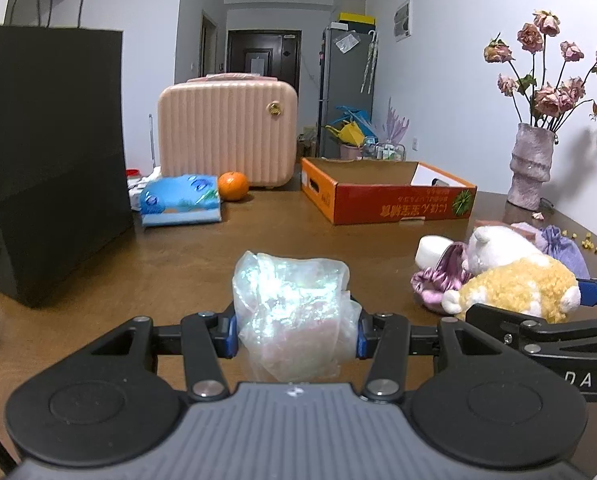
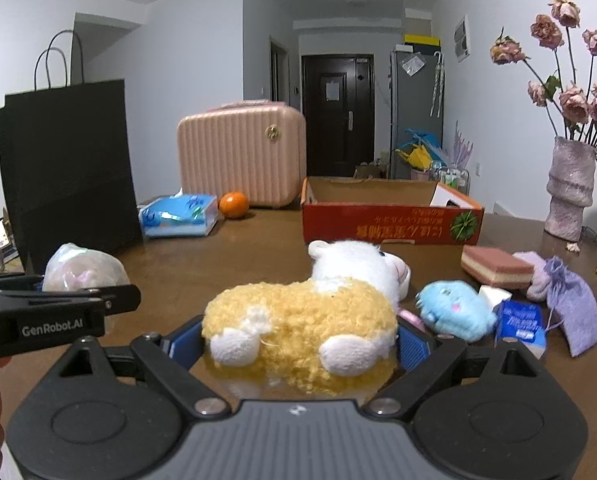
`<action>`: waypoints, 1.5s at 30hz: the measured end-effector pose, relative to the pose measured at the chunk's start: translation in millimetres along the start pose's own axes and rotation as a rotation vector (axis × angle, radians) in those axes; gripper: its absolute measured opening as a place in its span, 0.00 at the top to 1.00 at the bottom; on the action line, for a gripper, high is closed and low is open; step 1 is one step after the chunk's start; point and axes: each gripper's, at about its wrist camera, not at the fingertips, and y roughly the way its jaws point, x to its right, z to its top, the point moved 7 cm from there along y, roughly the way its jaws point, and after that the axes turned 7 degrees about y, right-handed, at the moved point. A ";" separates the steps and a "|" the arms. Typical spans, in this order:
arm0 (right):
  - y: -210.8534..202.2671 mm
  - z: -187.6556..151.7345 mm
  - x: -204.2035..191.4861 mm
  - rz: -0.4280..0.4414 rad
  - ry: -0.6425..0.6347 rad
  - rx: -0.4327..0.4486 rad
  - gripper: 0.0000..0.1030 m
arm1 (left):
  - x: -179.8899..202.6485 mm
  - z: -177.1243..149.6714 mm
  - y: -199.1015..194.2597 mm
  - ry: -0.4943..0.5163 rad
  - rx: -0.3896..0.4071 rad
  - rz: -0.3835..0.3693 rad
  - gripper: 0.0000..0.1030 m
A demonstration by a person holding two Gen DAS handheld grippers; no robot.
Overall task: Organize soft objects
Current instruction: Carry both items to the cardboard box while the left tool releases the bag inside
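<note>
My left gripper point(image 1: 294, 330) is shut on a crumpled clear plastic bag point(image 1: 294, 304) with something soft inside, just above the brown table point(image 1: 178, 252); the bag also shows in the right wrist view point(image 2: 82, 270). My right gripper point(image 2: 294, 344) is shut on a yellow and white plush animal point(image 2: 302, 320), which also shows in the left wrist view point(image 1: 514, 280). A blue plush point(image 2: 454, 310), a lilac drawstring pouch point(image 2: 574, 312), a pink sponge block point(image 2: 496, 270) and a pink satin scrunchie point(image 1: 442, 280) lie to the right.
An open orange cardboard box point(image 1: 386, 200) stands at the back of the table. A pink case point(image 1: 226, 136), an orange point(image 1: 233, 186), a blue tissue pack point(image 1: 182, 202) and a tall black paper bag point(image 1: 50, 152) stand left. A vase of dried roses point(image 2: 570, 188) stands right.
</note>
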 end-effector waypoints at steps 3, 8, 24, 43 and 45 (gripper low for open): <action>1.1 11.1 8.9 -0.004 0.001 0.021 0.09 | 6.7 12.0 4.8 0.001 0.013 -0.007 0.52; 5.7 29.5 23.0 -0.013 0.002 0.050 0.09 | 16.7 32.8 13.9 0.003 0.038 -0.021 0.52; 40.9 74.5 72.9 -0.060 0.017 0.084 0.08 | 42.7 87.3 58.7 0.003 0.066 -0.054 0.52; 94.9 124.5 125.5 -0.111 0.003 0.104 0.08 | 71.7 139.6 122.6 0.005 0.071 -0.069 0.52; 101.3 129.3 130.8 -0.115 0.000 0.104 0.08 | 74.2 145.8 130.2 0.002 0.074 -0.071 0.52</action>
